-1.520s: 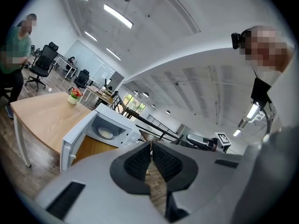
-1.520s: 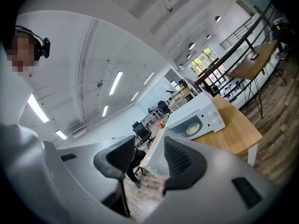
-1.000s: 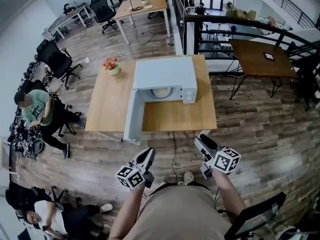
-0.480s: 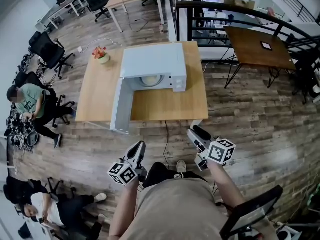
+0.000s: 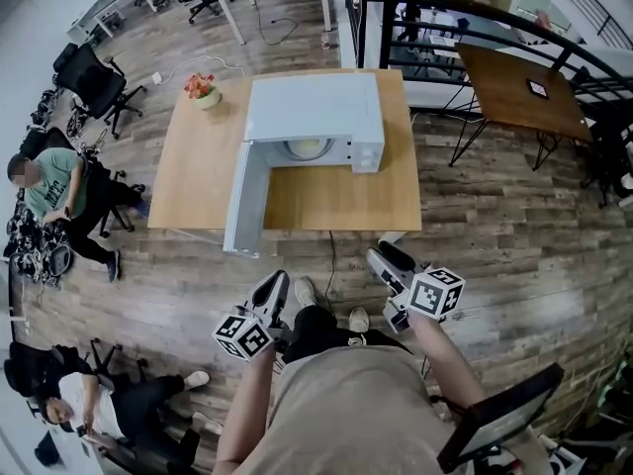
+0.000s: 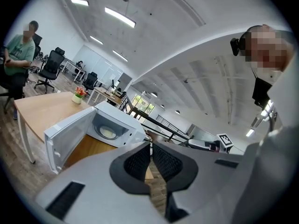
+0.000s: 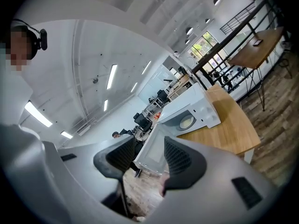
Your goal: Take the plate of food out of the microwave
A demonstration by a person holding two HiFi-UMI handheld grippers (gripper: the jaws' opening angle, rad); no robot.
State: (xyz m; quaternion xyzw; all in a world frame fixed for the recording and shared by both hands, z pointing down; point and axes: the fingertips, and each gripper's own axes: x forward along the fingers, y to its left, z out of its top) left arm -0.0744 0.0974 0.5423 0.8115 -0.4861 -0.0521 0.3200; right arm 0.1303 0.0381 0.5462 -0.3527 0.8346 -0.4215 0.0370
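We stand in front of a wooden table (image 5: 198,181) in the upper middle of the head view. A white microwave (image 5: 315,107) sits on it. Its door (image 5: 244,201) hangs wide open toward the lower left. The plate of food (image 5: 308,147) is inside the microwave, and we can see it through the opening. A small pot of flowers (image 5: 202,89) stands at the table's upper left corner, apart from the microwave.

We hold both grippers low in the picture, well away from the table. The left gripper (image 5: 276,285) has its two fingers pressed close together, with nothing between them. The right gripper (image 5: 382,256) has its fingers spread apart, and they hold nothing. A person in a green shirt (image 5: 45,181) sits at the left edge.
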